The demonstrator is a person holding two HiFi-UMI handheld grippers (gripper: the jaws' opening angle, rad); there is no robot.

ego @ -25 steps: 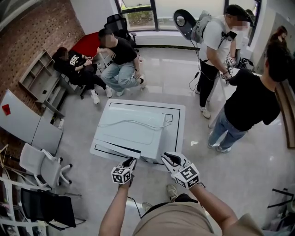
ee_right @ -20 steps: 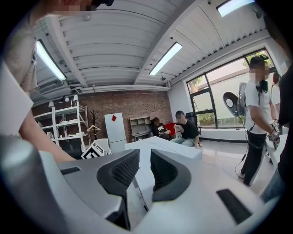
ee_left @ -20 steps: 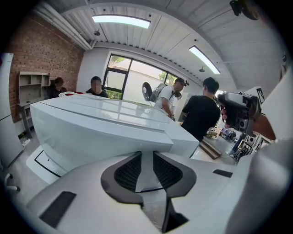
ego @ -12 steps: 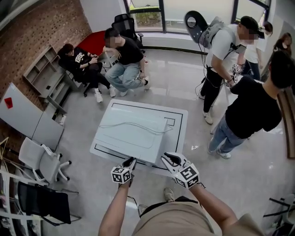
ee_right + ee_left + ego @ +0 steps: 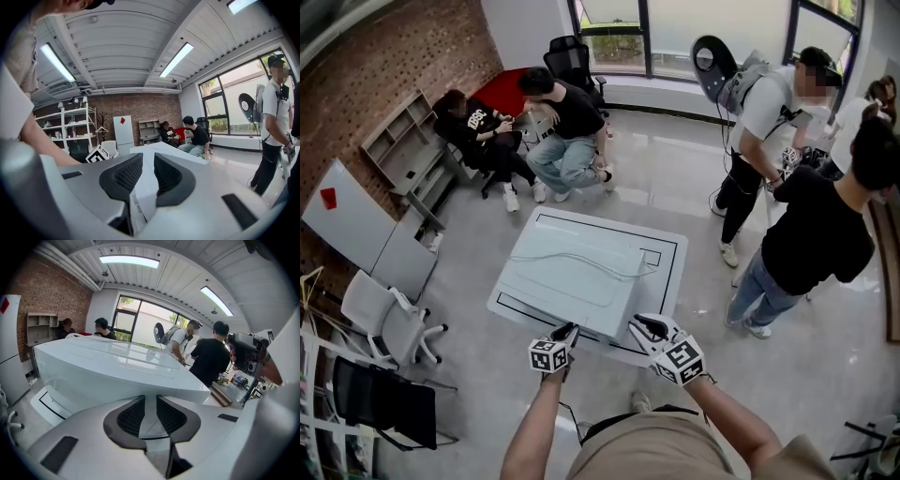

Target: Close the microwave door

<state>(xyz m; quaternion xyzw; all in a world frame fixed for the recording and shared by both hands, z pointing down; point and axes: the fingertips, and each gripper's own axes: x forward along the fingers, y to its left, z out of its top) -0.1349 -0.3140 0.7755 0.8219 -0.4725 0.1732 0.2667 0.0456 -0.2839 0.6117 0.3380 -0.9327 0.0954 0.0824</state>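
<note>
Head view, white microwave (image 5: 572, 267), grey floor (image 5: 666, 178), left tool (image 5: 570, 329) narrow, right tool (image 5: 640, 323) narrow

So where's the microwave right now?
In the head view the white microwave sits in the middle of the picture on a white table. The left claw and right claw are at its near edge.

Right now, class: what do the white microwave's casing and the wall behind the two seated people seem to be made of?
Microwave casing: probably painted metal or plastic, glossy; its smooth white top shows reflections. Wall: bare red brick, matt; mortar lines show between courses.
</note>
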